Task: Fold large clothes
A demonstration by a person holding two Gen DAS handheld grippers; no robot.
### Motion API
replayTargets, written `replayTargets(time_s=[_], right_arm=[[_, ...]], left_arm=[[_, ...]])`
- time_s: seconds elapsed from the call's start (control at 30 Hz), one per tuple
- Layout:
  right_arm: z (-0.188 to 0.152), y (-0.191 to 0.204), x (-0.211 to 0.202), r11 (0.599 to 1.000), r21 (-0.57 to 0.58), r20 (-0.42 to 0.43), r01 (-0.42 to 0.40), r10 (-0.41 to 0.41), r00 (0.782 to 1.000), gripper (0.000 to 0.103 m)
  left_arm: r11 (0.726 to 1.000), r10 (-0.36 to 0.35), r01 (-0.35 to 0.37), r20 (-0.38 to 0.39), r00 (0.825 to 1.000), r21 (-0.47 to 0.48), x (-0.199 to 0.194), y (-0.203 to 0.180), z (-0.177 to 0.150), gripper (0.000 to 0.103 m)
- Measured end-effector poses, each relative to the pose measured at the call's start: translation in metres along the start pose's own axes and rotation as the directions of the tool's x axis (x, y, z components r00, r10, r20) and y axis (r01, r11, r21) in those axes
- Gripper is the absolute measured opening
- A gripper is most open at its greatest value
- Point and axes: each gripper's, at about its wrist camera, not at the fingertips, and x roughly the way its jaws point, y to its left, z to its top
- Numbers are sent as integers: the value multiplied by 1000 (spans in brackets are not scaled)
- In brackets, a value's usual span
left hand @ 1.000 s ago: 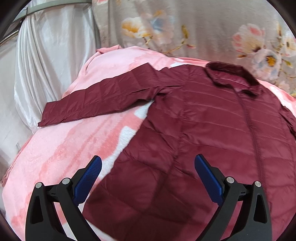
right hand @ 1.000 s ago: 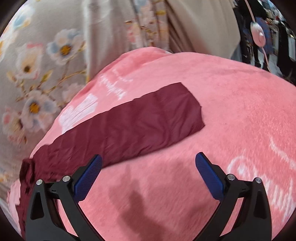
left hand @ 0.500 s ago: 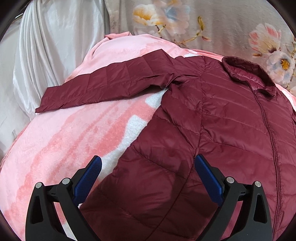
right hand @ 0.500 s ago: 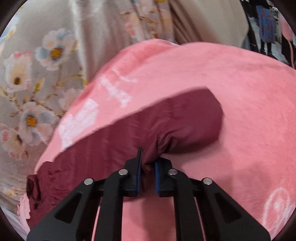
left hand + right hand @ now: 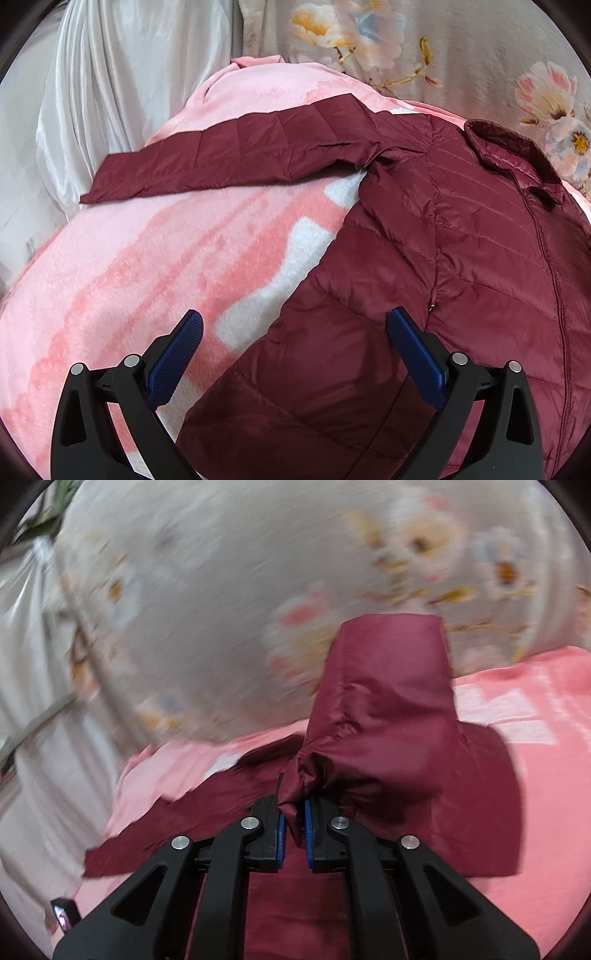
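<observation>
Covering the bed, a pink blanket (image 5: 155,266) with paler patches carried a maroon quilted jacket (image 5: 461,258) laid flat with its front up, collar (image 5: 509,155) toward the floral fabric (image 5: 424,40) behind and zip running down its middle. One sleeve (image 5: 236,158) stretched out flat across the blanket toward the pale satin drape (image 5: 92,74) at the far side. In the right wrist view the other sleeve (image 5: 384,701) was lifted clear of the blanket, its cuff end standing up against the blurred floral fabric. The right gripper (image 5: 293,821) was clamped tight on a bunched fold of that sleeve, blue pads pressing the cloth from both sides. The left gripper (image 5: 293,354) hovered over the jacket's lower side edge with its jaws spread wide, holding nothing, one finger above the blanket and one above the jacket.
</observation>
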Motion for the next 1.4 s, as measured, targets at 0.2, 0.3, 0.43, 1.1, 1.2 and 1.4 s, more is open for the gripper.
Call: replayTargets(time_s=[0.2,0.3,0.43,1.1,1.2,1.4], right_arm=[[-56,77,76,990,-116,-173,-82,61,983,8],[-90,102,97,978,-199,-228,-65,18,974,27],[-99,110,90,977,-192,-226,-89,44,973,53],[-83,-187,23,840,512,-151,179,-117,982,64],[-90,-206,39,791,590,-163,161,-78,984,54],[-65,-200,35,808,582,-42,89,-80,996,1]], left_arm=[[998,-55,54,-15,998,-42,5,8,-1,98],[995,-93,92,-18,995,-45,3,9,2,98],[981,-186,187,20,982,-59,-13,8,14,98],[897,-440,435,-251,862,-80,67,-119,72,30],[899,-436,432,-247,866,-70,70,-122,79,6],[911,-405,413,-161,900,21,51,-118,104,1]])
